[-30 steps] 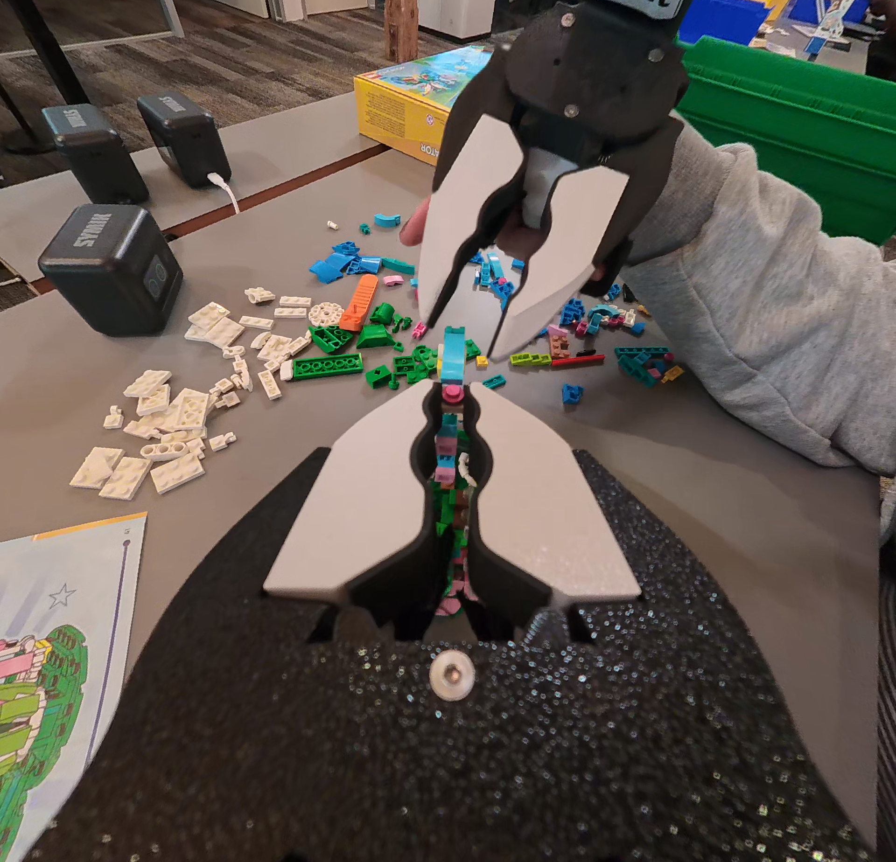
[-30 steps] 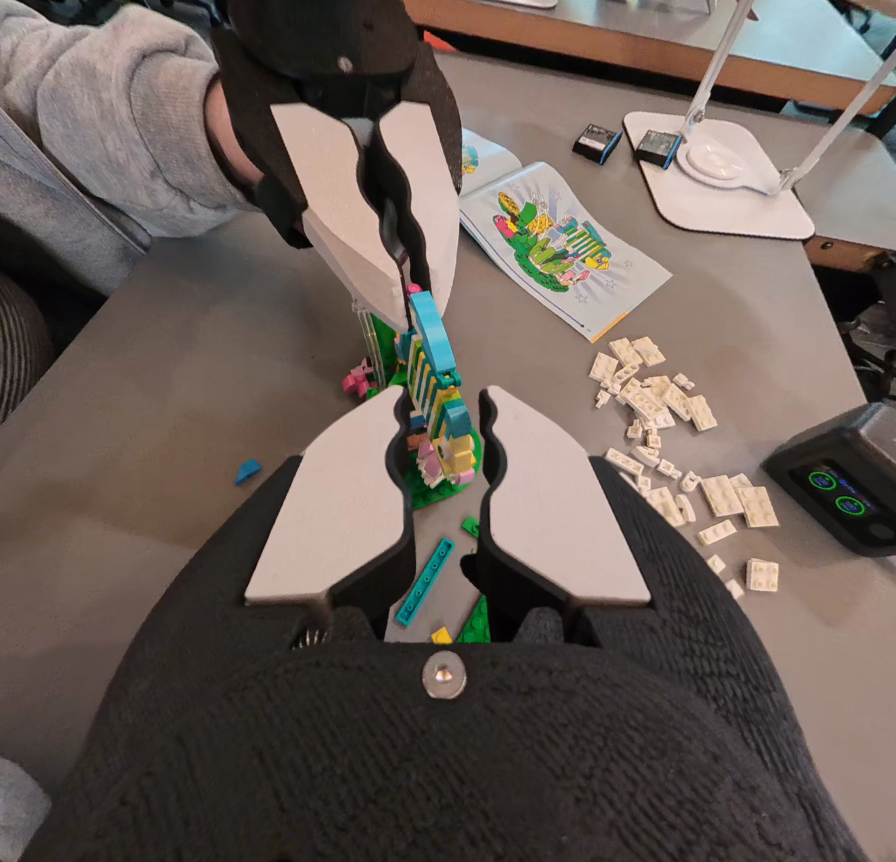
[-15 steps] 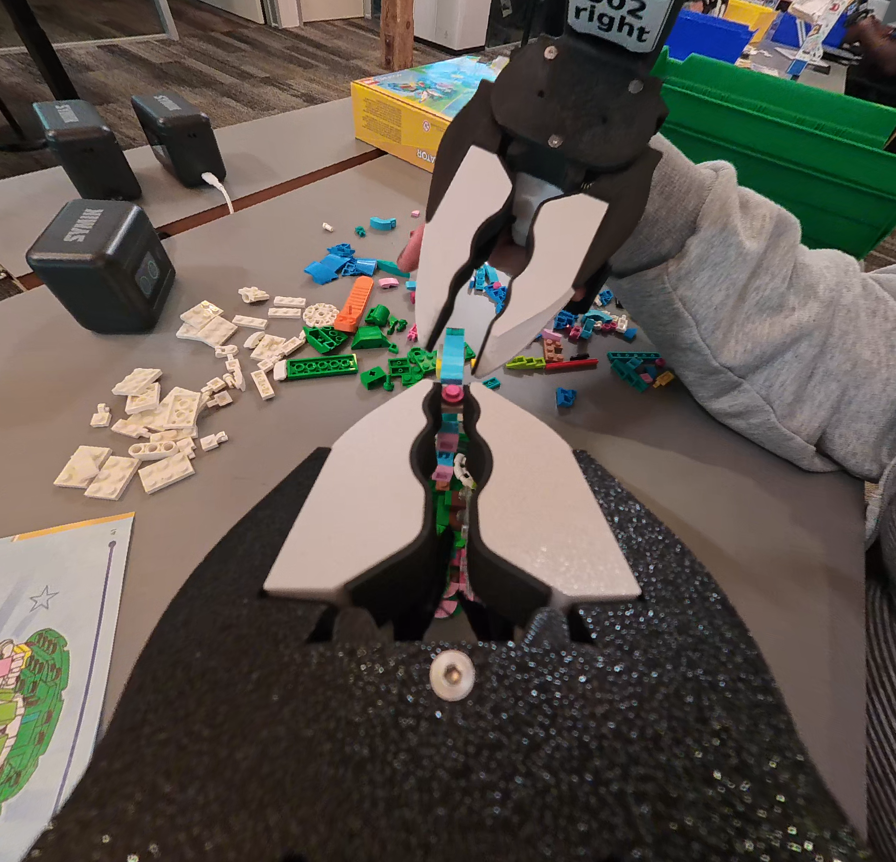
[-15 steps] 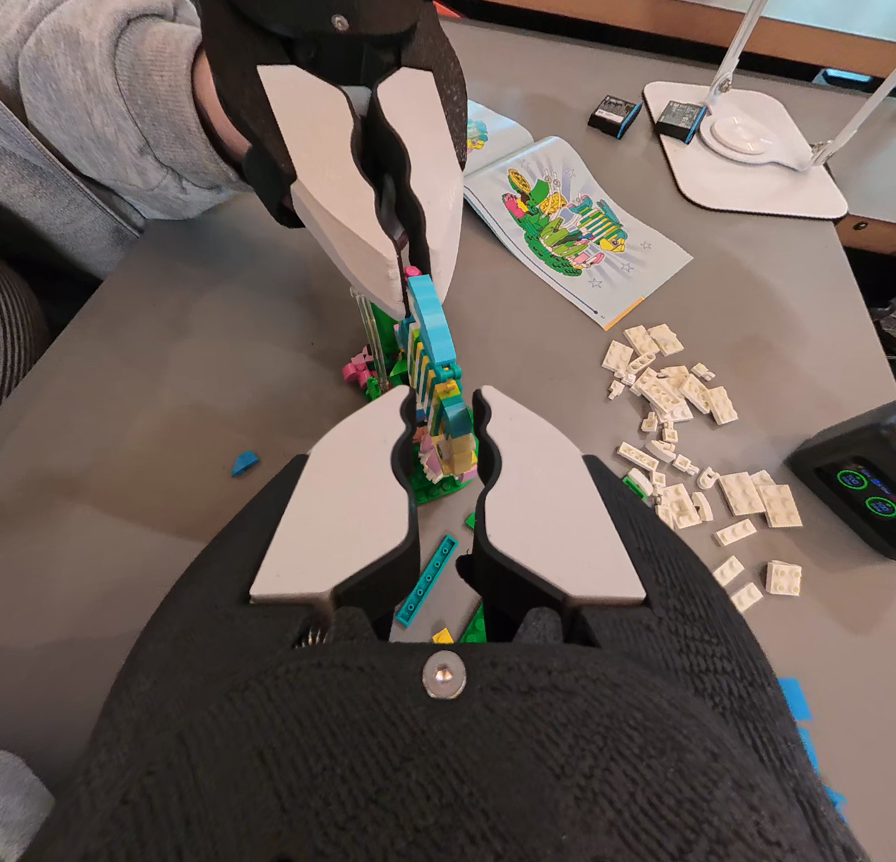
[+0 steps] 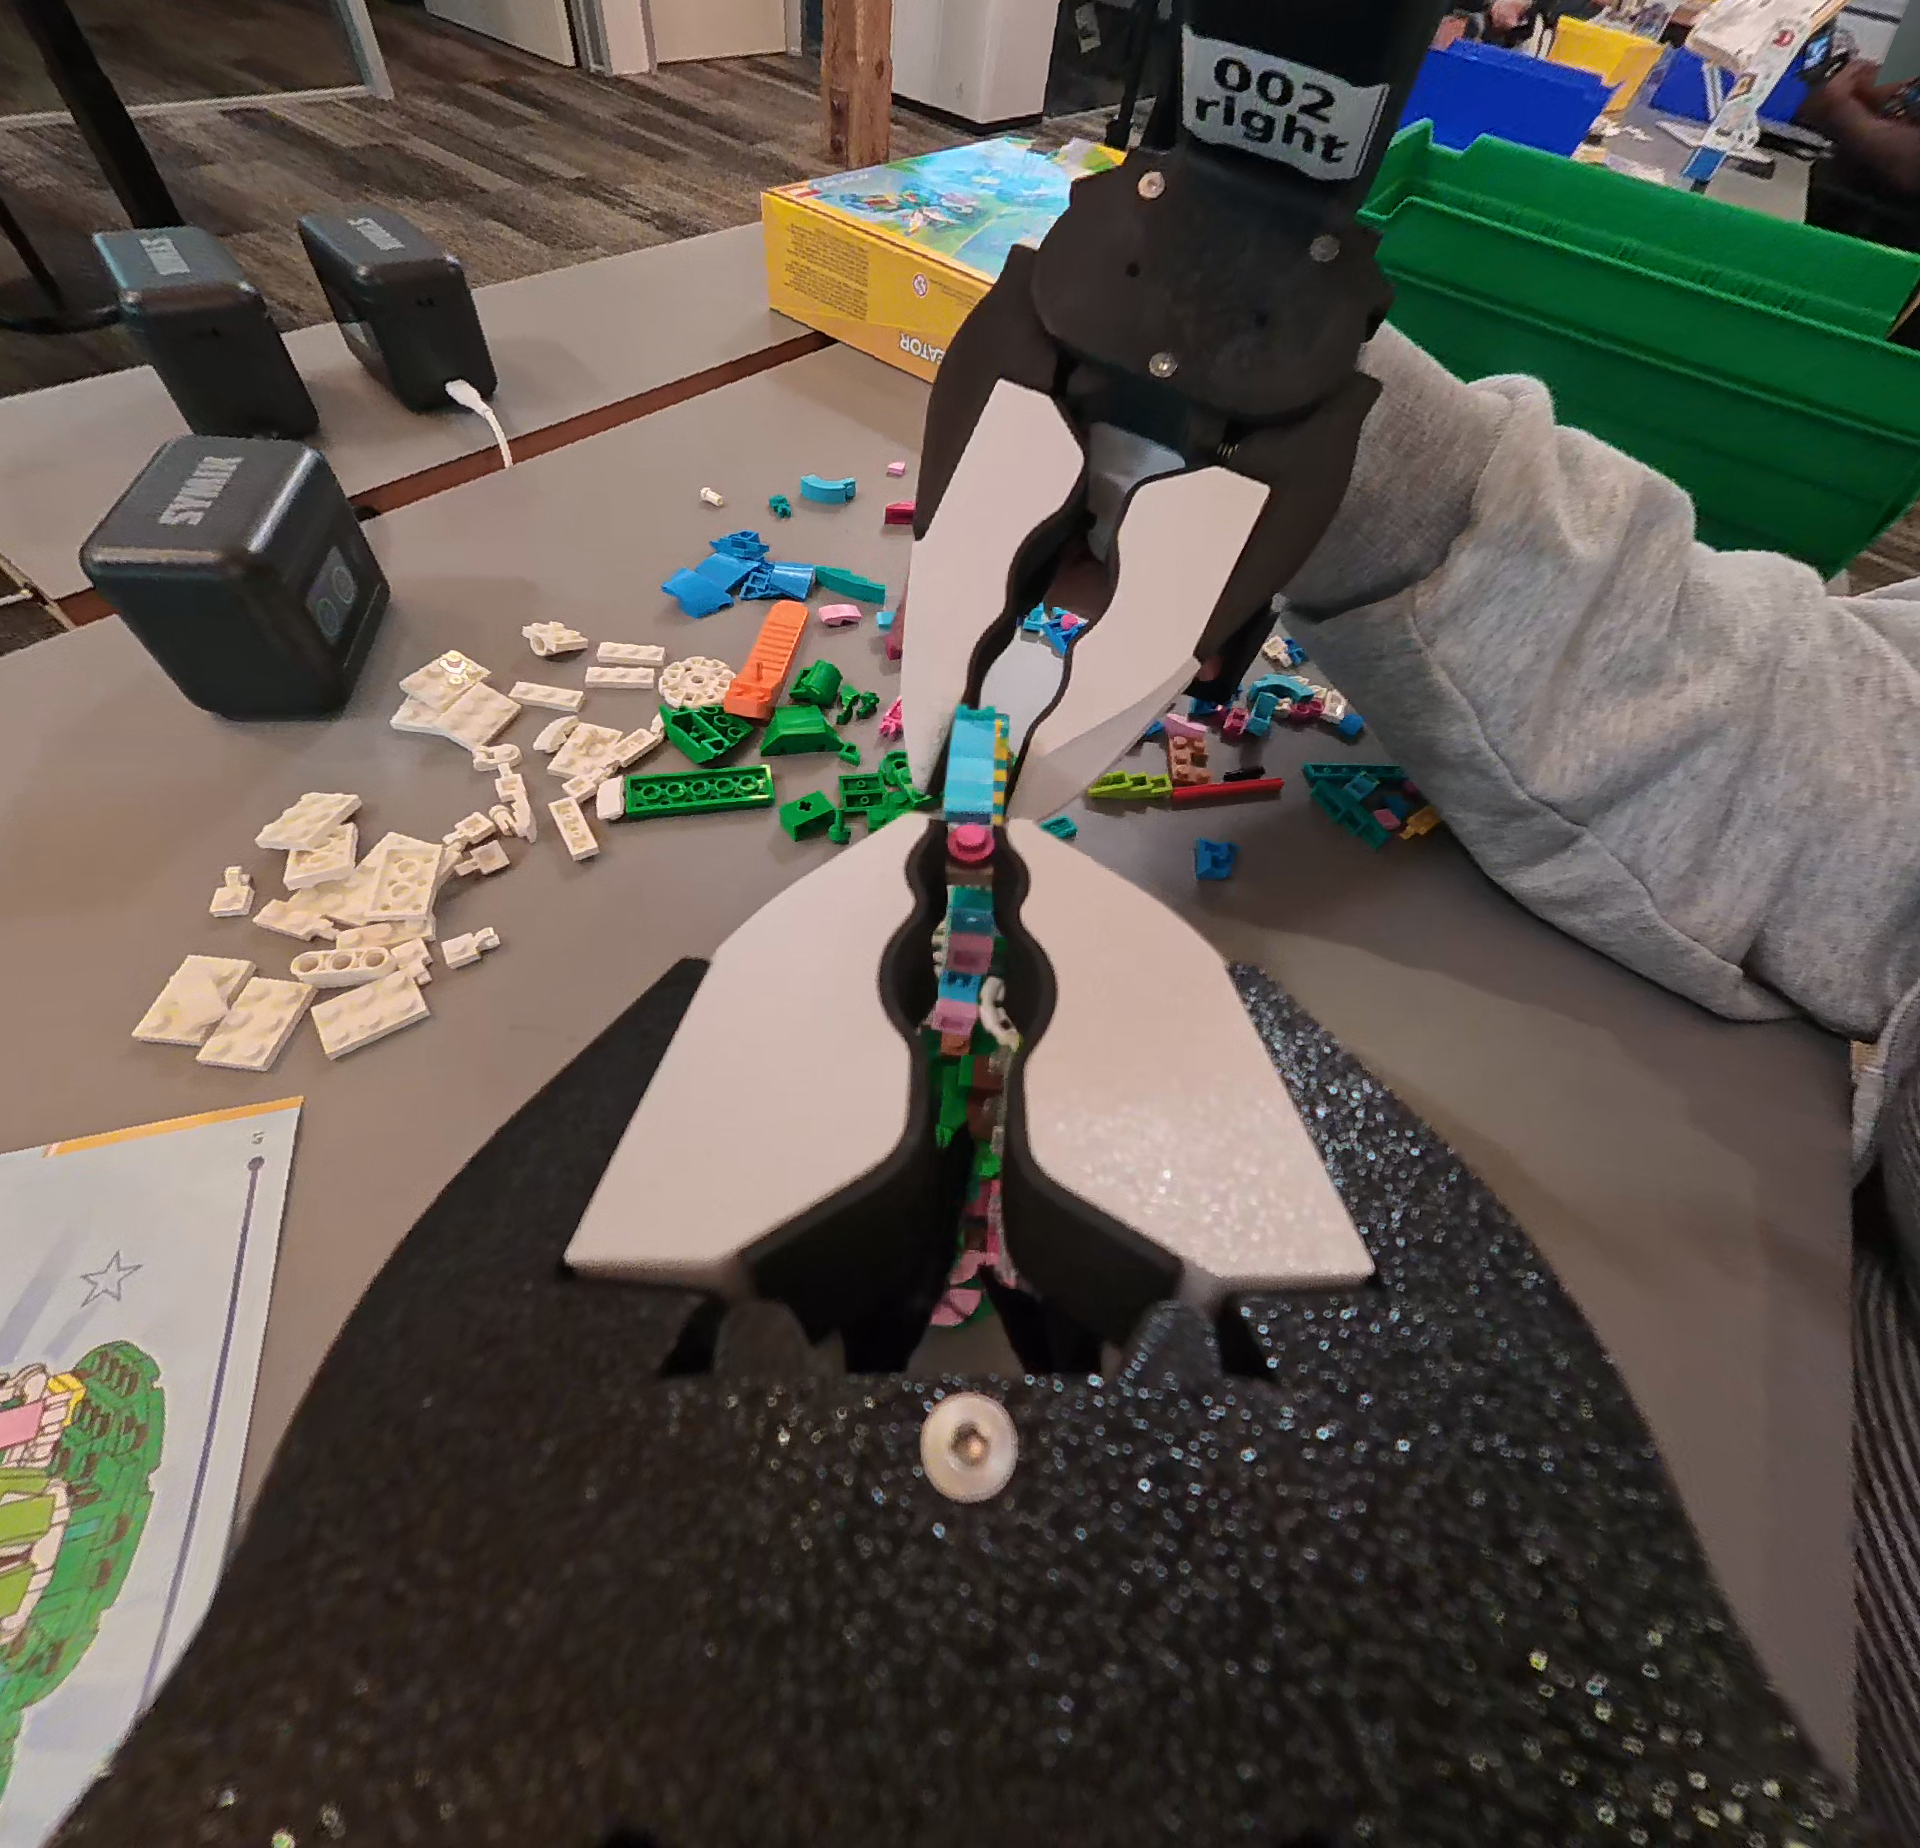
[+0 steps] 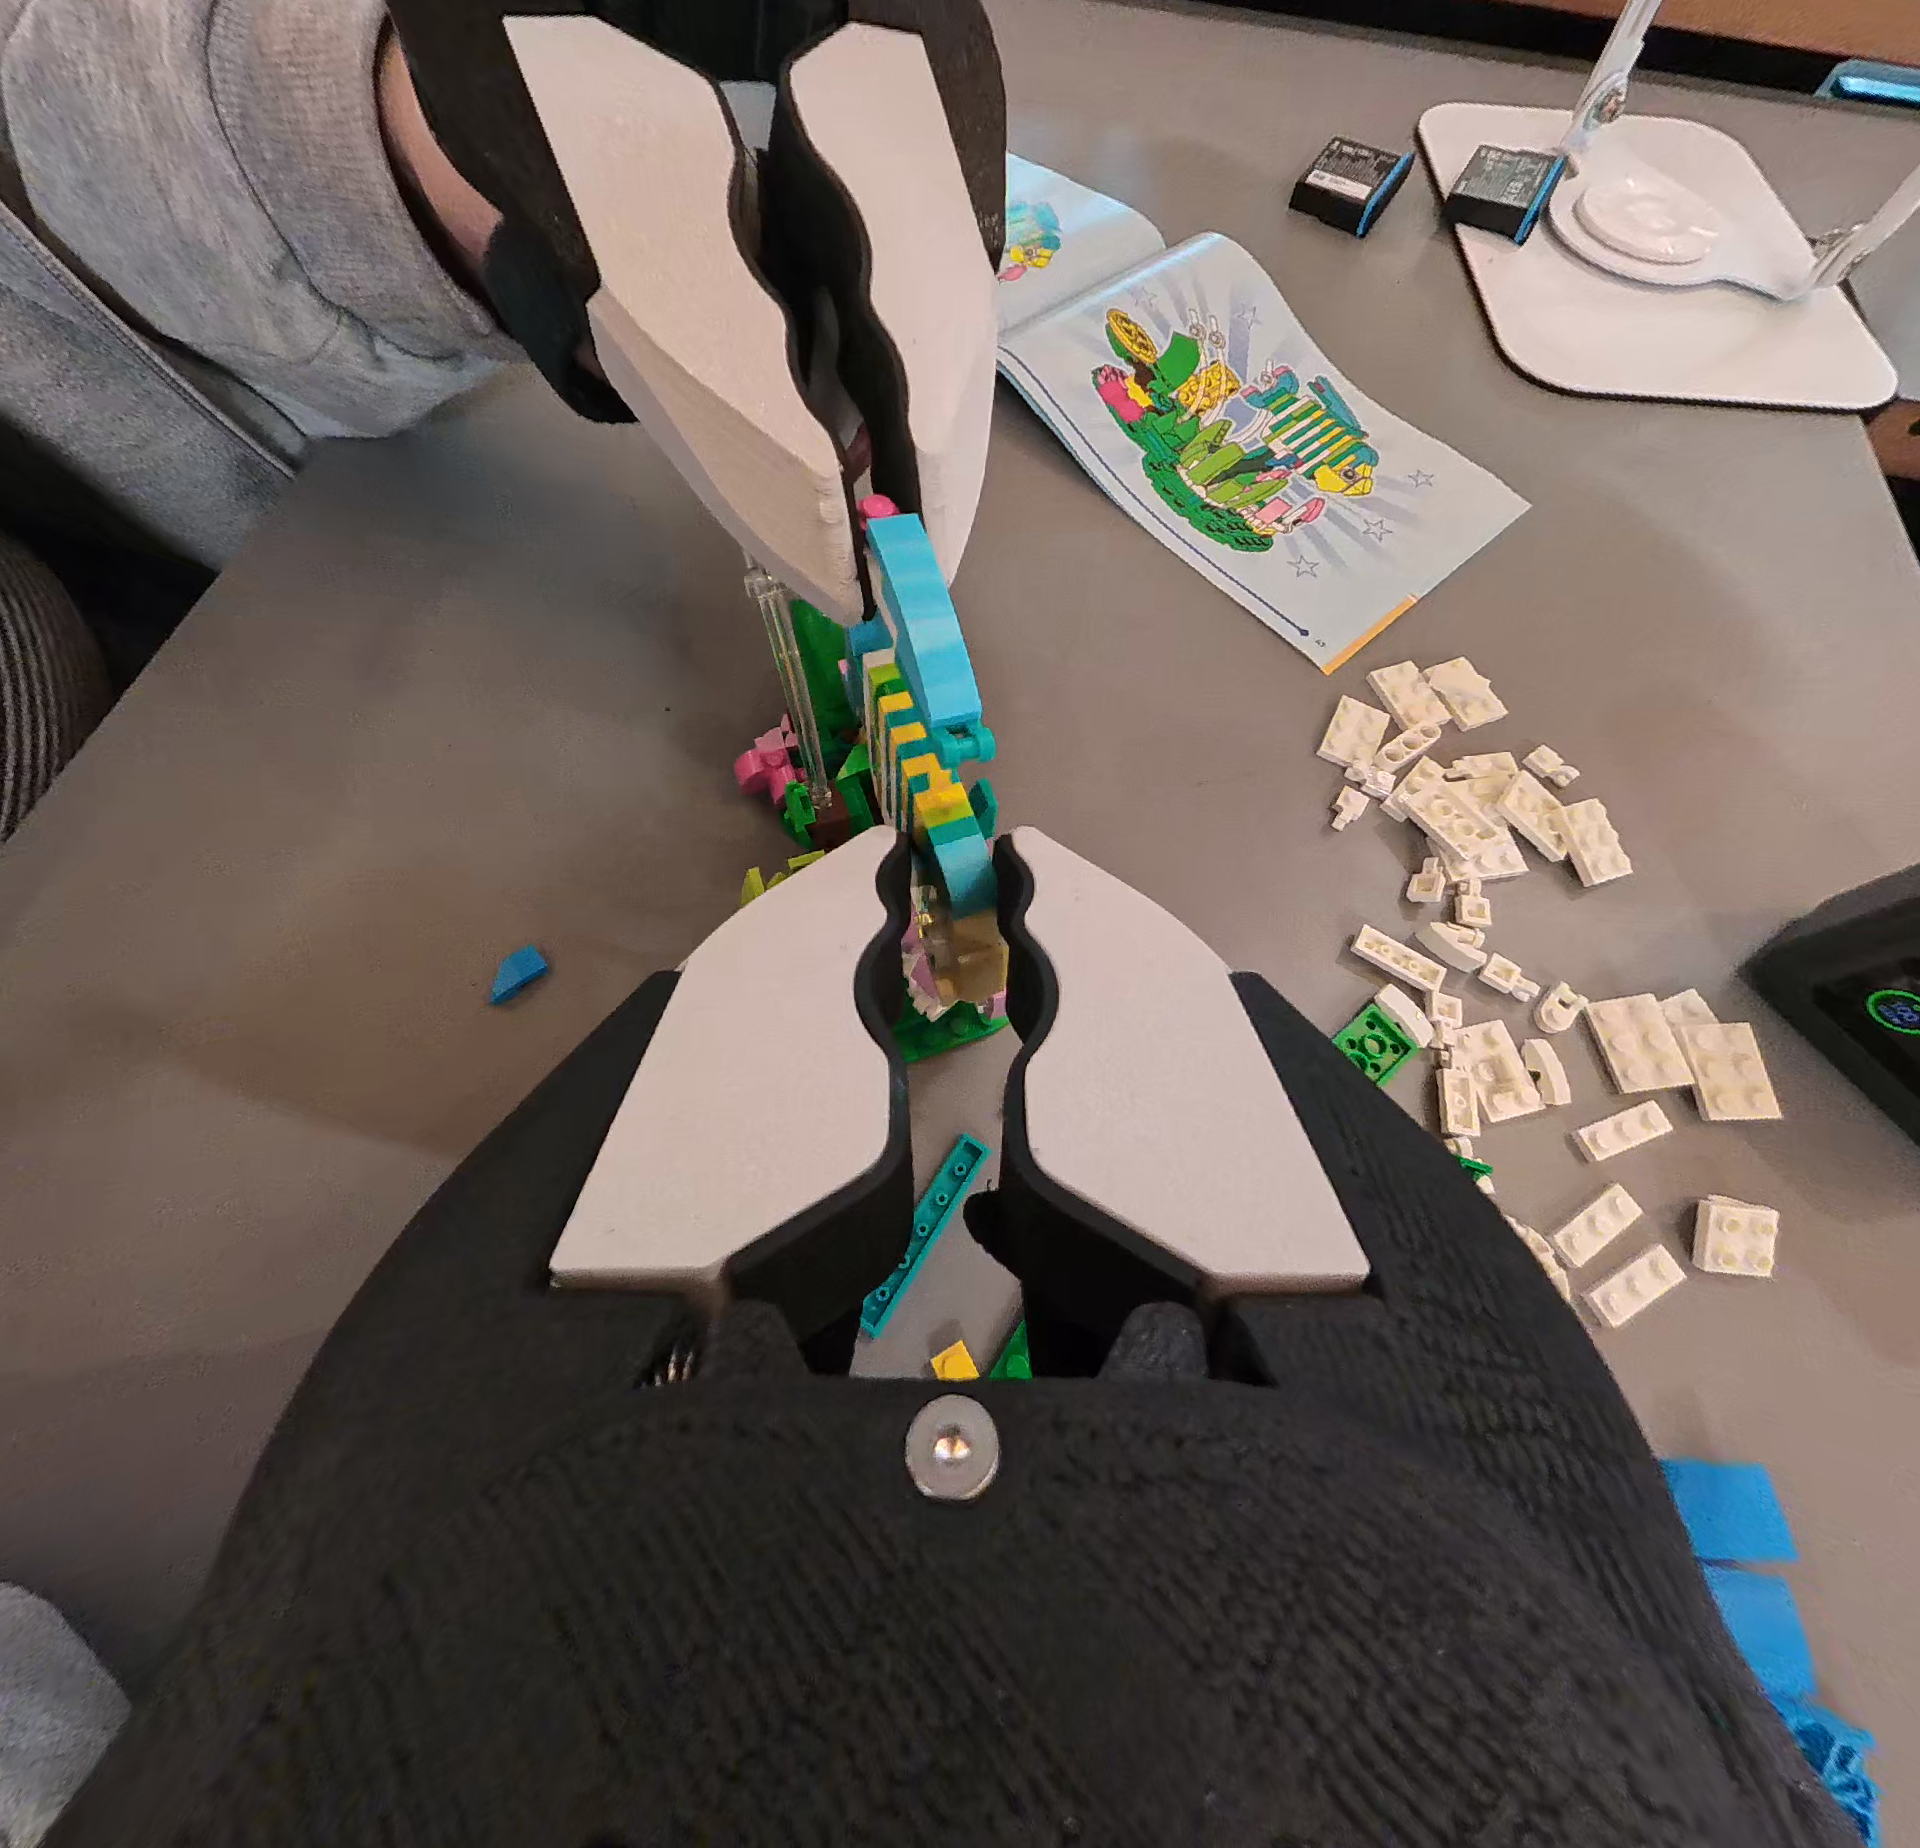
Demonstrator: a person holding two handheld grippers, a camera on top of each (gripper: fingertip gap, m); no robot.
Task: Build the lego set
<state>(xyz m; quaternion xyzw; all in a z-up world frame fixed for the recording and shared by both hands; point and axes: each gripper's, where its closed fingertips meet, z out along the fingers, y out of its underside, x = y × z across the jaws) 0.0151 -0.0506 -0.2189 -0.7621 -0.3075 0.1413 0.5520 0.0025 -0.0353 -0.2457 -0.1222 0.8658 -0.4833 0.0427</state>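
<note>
A small lego model [image 6: 920, 655] stands on the grey table [image 6: 416, 811]: green base, pink flowers, a yellow and white striped part and a light blue arch on top. In the left wrist view it runs between my fingers [image 5: 971, 759]. My left gripper [image 5: 966, 837] is shut on the model's upper stack, and it comes in from above in the right wrist view [image 6: 883, 562]. My right gripper [image 6: 951, 848] is shut on the model's teal and blue front part. It faces me in the left wrist view [image 5: 974, 803], with its tips on either side of the arch.
White plates [image 5: 343, 894] and coloured loose pieces [image 5: 790, 718] lie spread on the table. An instruction booklet [image 6: 1247, 427] lies open. Black boxes [image 5: 239, 572], a yellow set box [image 5: 904, 240], a green bin [image 5: 1662, 323] and a lamp base [image 6: 1662, 271] stand around. A teal plate [image 6: 925, 1237] lies under my right gripper. Spacing between my two grippers at the tips: around 4 cm. About 10 cm separates my right fingertips from the teal plate [image 6: 925, 1237].
My right gripper's jaws have closed in on the model's front part. My left gripper has stayed shut on the model.
</note>
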